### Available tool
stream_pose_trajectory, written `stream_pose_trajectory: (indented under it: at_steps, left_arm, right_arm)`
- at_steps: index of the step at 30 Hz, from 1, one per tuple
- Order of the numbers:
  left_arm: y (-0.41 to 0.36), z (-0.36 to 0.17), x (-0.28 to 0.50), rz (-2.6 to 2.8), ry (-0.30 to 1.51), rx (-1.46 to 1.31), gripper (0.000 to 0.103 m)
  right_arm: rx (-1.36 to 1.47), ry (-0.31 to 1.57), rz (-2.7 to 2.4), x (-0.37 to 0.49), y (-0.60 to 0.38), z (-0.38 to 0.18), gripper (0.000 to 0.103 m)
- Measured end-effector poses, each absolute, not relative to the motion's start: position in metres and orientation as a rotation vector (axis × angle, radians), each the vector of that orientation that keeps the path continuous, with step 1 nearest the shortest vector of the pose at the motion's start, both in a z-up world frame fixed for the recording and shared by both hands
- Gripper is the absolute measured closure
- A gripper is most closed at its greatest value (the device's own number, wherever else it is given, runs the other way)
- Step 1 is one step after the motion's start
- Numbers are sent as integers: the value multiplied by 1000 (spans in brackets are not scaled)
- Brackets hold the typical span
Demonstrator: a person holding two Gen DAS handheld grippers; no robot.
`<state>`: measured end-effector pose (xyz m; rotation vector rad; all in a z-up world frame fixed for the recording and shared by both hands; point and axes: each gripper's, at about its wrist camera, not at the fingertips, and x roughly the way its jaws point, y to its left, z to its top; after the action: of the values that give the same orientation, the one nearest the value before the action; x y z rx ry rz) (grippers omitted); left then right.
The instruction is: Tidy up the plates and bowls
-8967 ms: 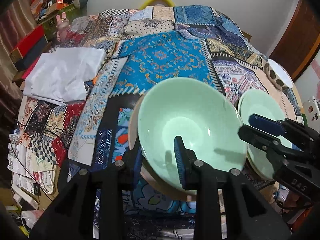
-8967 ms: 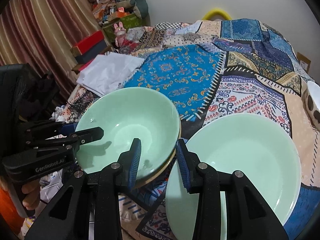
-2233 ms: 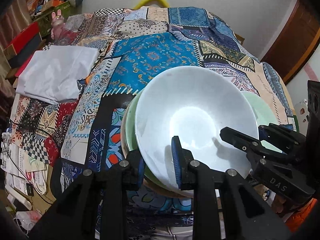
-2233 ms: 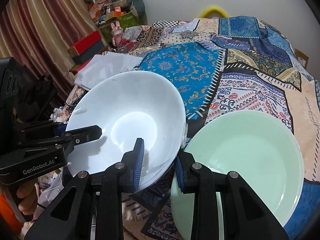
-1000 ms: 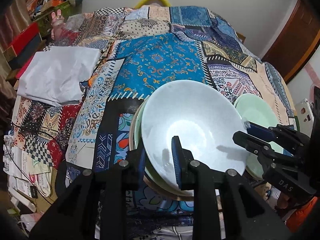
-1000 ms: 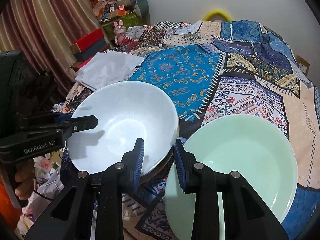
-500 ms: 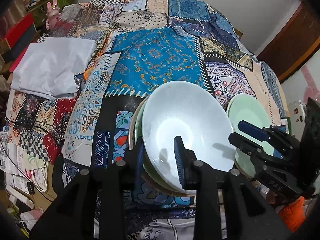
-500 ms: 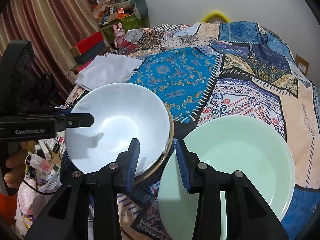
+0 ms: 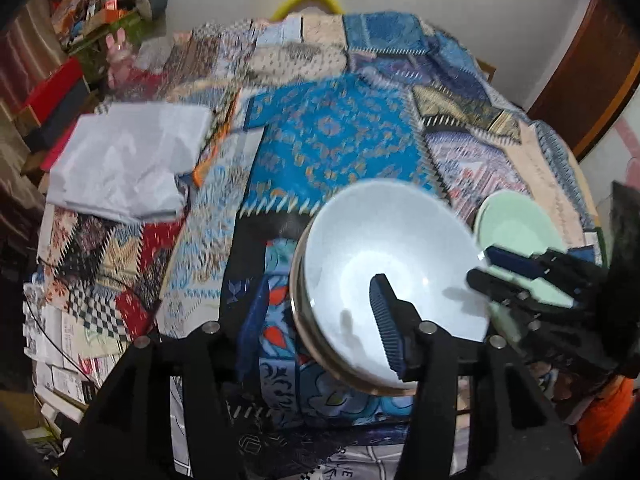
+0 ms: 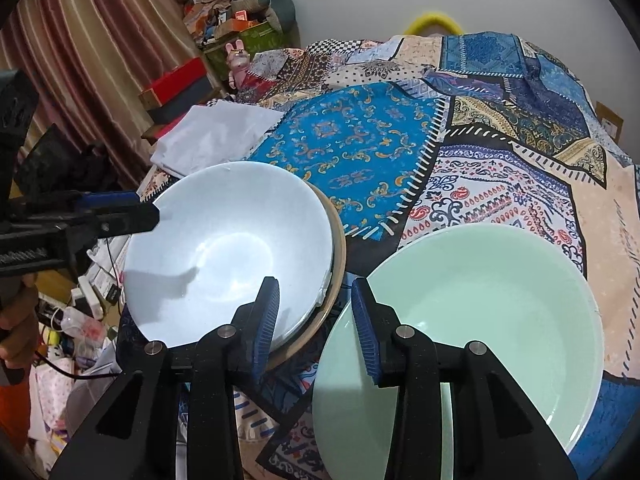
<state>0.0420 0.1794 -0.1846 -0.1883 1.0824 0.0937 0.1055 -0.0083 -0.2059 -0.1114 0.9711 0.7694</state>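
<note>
Two piles, that's what I'm looking at. On my left the white bowl sits mouth up on top of a nested stack, with a green edge and a tan rim peeking out from under it at its right side. On my right the green plate lies flat on the quilt, near the stack but apart from it.

My left gripper is spread wide, empty, its right finger hanging over the bowl's near wall and the left one outside the rim; that view is blurred, so I can't say whether anything touches. My right gripper is open too, holding nothing, poised over the gap between stack and plate, one finger above each.

Progress, as I judge it: the bowls look gathered into one stack, so that part seems done. What's left is probably the green plate, alone for now, plus any dishes out of frame.

Orientation: the bowl is round, no long axis to speak of, opening straight up, tilted slightly toward me on its stack. The plate faces up as well, lying level.
</note>
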Motion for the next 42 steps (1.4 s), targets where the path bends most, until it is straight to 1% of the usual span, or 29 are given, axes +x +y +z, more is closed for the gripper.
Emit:
stream_pose_trajectory:
  at_steps: [3, 7, 12, 18, 19, 23, 30, 42]
  left_arm:
    - [182, -204, 40, 91, 1120, -204, 51]
    - [180, -218, 37, 72, 1125, -221, 49]
    - [185, -237, 40, 65, 1138, -277, 42]
    - [192, -242, 35, 48, 1108, -323, 40]
    - [192, -242, 35, 46, 1106, -319, 40]
    - [193, -242, 36, 41, 1101, -331, 42]
    - [183, -239, 38, 16, 1104, -326, 56]
    - [173, -231, 41, 94, 1107, -303, 55]
  right_arm:
    - [-118, 977, 773, 106, -7, -209, 69]
    - [-122, 975, 774, 108, -6, -209, 69]
    - [-124, 979, 781, 110, -3, -208, 69]
    - [-145, 999, 798, 109, 7, -213, 69]
    - [-154, 998, 795, 108, 9, -214, 67]
    - [-161, 1008, 790, 110, 13, -216, 66]
    - [-160, 1036, 774, 113, 19, -222, 65]
    - [-114, 1033, 741, 116, 20, -220, 67]
